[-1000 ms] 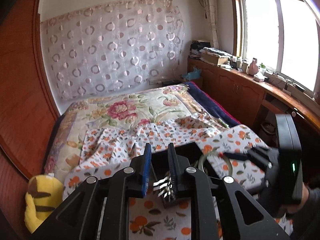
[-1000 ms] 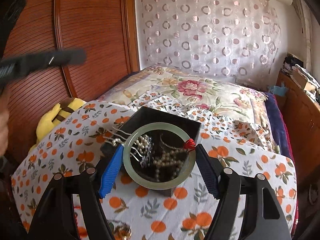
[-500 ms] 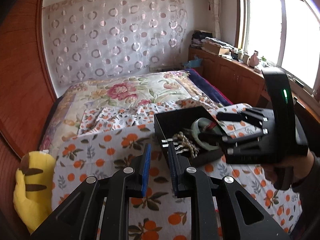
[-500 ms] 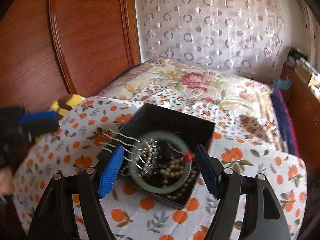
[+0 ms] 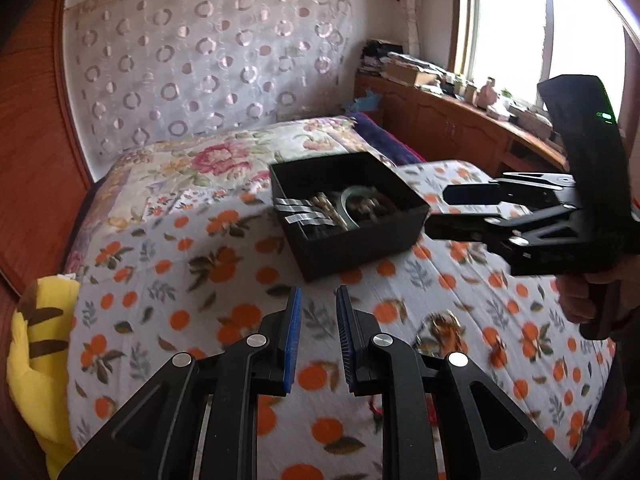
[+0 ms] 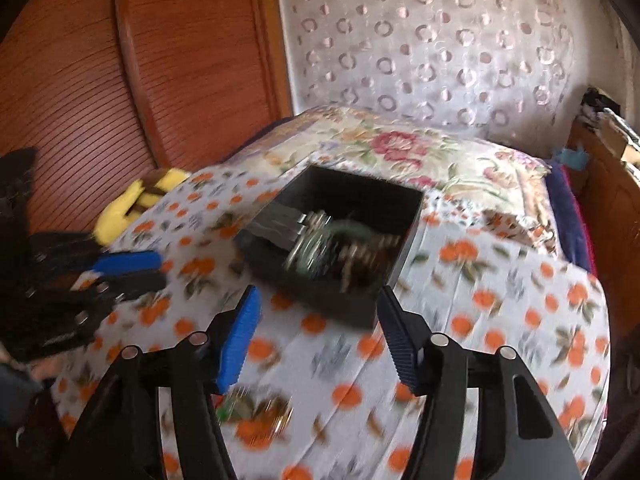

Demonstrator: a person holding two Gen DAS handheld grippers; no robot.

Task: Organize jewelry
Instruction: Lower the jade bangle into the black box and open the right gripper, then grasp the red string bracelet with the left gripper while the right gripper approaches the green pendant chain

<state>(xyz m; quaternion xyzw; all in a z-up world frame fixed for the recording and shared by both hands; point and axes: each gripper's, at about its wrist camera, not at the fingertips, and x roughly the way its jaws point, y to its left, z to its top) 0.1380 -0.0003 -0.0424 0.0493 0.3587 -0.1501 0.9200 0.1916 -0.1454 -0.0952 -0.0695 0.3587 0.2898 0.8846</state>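
A black box (image 5: 360,248) stands on the orange-print cloth and holds a silver hair comb (image 5: 300,212), pearls and a green bangle (image 5: 348,200). My left gripper (image 5: 318,296) hangs just short of the box, its jaws a narrow gap apart with nothing in them. My right gripper (image 6: 318,296) also sits before the box (image 6: 312,300); its jaws are closing on nothing, and the bangle (image 6: 352,230) lies inside, blurred. Each gripper shows in the other's view: right gripper (image 5: 438,212), left gripper (image 6: 156,270). A gold piece (image 5: 440,332) lies loose on the cloth.
The cloth (image 5: 192,280) covers the near end of a bed with a floral quilt (image 5: 216,160). A yellow plush toy (image 5: 36,344) sits at the left edge against a wooden wardrobe (image 6: 80,80). Wooden cabinets (image 5: 440,120) run under the window on the right.
The right gripper had the green bangle between its fingers over the box; the bangle now lies in the box and the gripper has drawn back. The left gripper backed away and sank lower.
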